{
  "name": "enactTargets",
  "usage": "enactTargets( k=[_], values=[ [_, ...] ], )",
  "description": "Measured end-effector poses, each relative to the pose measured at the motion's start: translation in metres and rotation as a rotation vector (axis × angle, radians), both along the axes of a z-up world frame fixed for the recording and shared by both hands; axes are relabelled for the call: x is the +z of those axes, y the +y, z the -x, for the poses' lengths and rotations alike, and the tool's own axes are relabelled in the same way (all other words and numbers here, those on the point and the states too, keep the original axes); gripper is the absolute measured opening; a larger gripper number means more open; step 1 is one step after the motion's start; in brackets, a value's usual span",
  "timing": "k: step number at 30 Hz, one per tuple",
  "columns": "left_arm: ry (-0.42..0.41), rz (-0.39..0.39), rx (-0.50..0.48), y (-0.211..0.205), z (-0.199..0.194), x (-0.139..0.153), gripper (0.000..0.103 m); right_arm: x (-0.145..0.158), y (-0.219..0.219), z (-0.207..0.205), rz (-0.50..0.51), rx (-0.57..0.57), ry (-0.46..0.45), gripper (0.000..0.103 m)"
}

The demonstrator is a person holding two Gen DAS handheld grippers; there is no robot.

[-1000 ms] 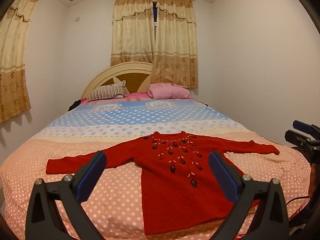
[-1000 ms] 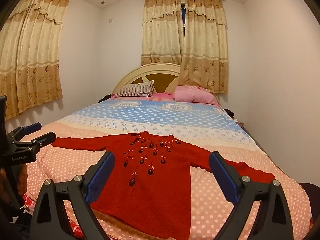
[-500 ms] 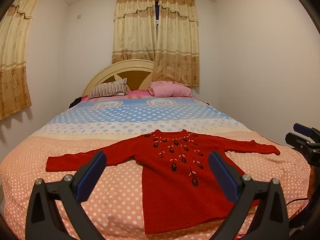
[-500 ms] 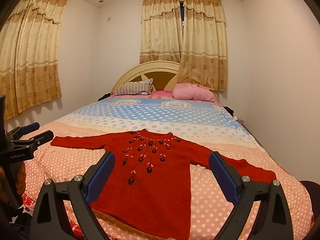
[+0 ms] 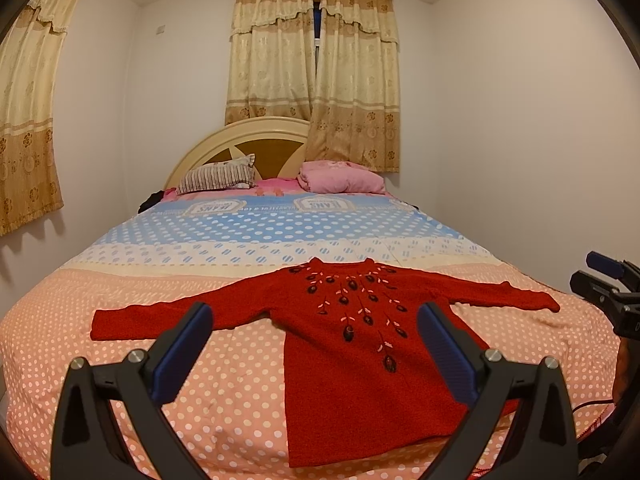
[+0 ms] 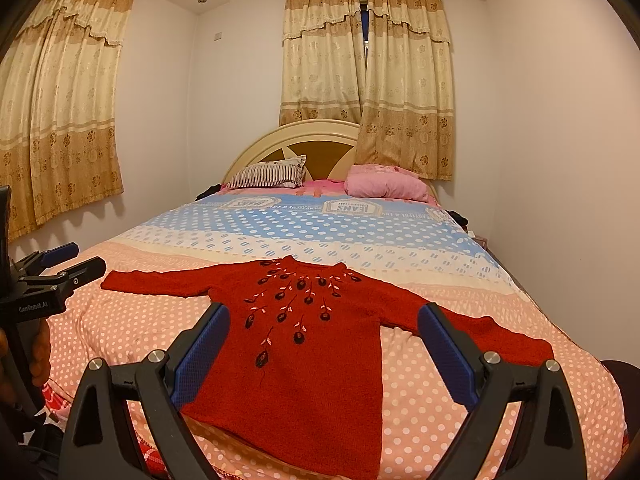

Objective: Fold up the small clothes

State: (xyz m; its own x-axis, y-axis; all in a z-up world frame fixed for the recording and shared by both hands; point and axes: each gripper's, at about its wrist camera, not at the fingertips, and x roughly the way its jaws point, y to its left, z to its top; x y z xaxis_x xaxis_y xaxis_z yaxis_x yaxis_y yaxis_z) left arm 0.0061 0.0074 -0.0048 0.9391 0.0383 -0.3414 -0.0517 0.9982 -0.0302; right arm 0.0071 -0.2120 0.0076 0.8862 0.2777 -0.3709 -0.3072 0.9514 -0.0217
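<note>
On the bed's (image 5: 120,360) near end, left view: red sweater (image 5: 352,380) flat, sleeves spread; left gripper (image 5: 316,344) jaws wide, empty. Right view: right gripper (image 6: 324,340) likewise wide w/ nothing held. Risk: knit bunches or bedsheet gets pinched too.

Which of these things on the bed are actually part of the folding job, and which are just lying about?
Part of the job:
- red knitted sweater with dark embroidered flowers, spread flat
- left gripper, open
- right gripper, open

Just lying about:
- striped pillow
- pink pillow
- polka-dot bedspread
- beige curtains
</note>
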Motion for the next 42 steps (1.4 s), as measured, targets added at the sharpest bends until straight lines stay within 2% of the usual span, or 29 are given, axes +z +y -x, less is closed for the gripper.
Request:
enactTargets(
  k=[42],
  values=[
    [0.008, 0.017, 0.012, 0.0080, -0.0032, -0.0009, 0.103, -0.0036, 0.0006, 0.0008, 0.002, 0.001, 0.002, 0.095]
  ],
)
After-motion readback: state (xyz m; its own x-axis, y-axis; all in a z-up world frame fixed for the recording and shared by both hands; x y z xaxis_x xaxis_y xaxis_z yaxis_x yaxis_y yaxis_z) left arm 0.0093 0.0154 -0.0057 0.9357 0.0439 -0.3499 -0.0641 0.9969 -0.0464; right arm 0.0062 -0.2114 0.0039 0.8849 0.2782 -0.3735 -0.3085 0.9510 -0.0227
